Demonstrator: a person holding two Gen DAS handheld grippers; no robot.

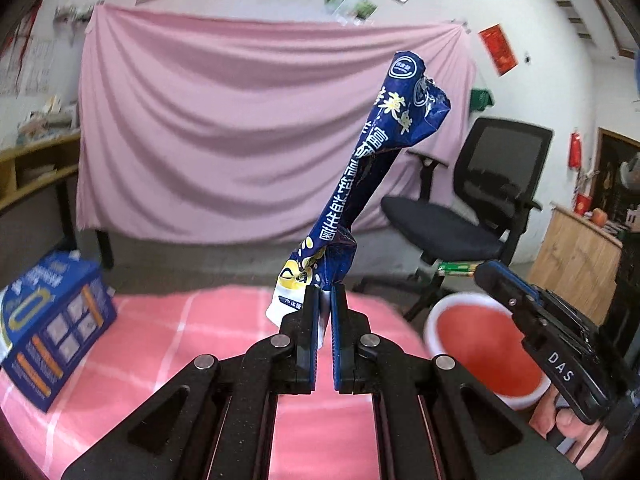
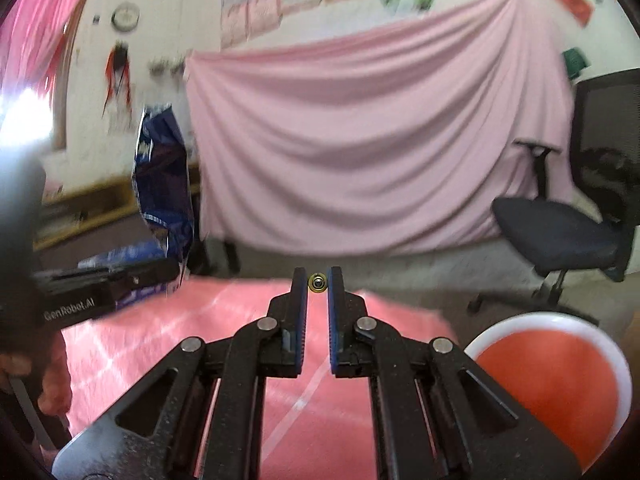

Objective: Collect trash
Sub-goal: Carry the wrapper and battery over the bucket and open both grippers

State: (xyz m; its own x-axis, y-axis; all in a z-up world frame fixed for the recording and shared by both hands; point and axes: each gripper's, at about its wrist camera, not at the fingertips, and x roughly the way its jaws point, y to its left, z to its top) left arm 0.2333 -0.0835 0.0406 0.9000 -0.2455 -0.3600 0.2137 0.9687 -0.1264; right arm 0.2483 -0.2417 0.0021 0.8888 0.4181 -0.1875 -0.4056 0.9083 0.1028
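Clearly both clench: left hand-held gripper [image 1: 325, 292] on blue wrapper [image 1: 372, 168], "DAS"-marked right hand-held gripper [image 2: 318, 280] on battery [image 2: 318, 282].

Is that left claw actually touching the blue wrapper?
Touching. The left wrist view shows the left gripper with its jaws shut on the bottom end of the blue wrapper, which sticks up above them.

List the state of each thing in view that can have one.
Left hand-held gripper: shut on the wrapper.
Wrapper: crumpled, held up above the table.
Right hand-held gripper: shut on a small green battery.
Bin: open, no lid; contents not visible.
Box: closed, on the table.
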